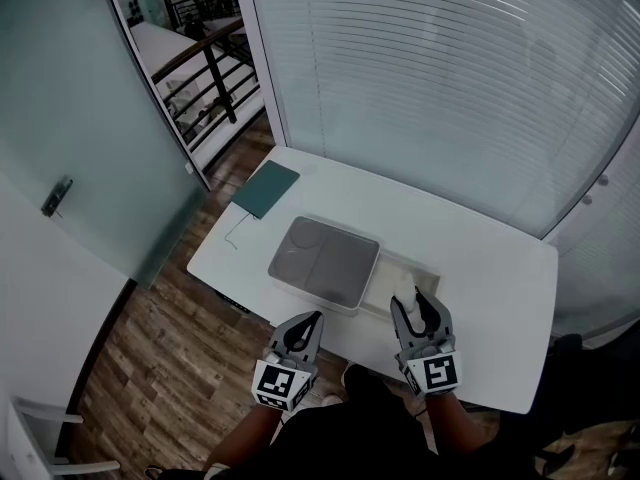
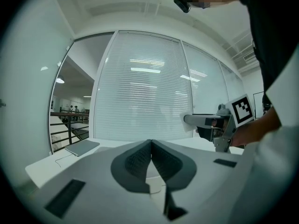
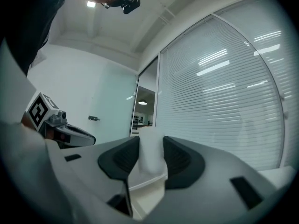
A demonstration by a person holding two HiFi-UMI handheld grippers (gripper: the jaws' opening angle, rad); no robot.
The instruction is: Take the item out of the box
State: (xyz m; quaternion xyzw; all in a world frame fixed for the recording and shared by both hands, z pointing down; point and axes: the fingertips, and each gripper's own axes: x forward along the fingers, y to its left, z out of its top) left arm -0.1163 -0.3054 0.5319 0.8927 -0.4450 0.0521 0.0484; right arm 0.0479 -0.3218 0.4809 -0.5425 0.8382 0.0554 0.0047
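Tabletop clearance
Obstacles: grey-topped tray (image 1: 323,261) at centre; open box (image 1: 412,263) touching its right side, its mouth partly covered by the right gripper (image 1: 415,306) clamping a white item (image 1: 404,294); teal notebook (image 1: 266,189) at the far-left corner; left gripper (image 1: 309,320) over the near edge. Blinds (image 1: 450,88) wall off the far side
Free: bare table (image 1: 495,268) right of the box; strip along the far edge

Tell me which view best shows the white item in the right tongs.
Right gripper view: the white item stands close up between the pads of the right tongs, gripped on both sides. Head view shows just its pale tip; left gripper view shows it small, poking from those tongs.
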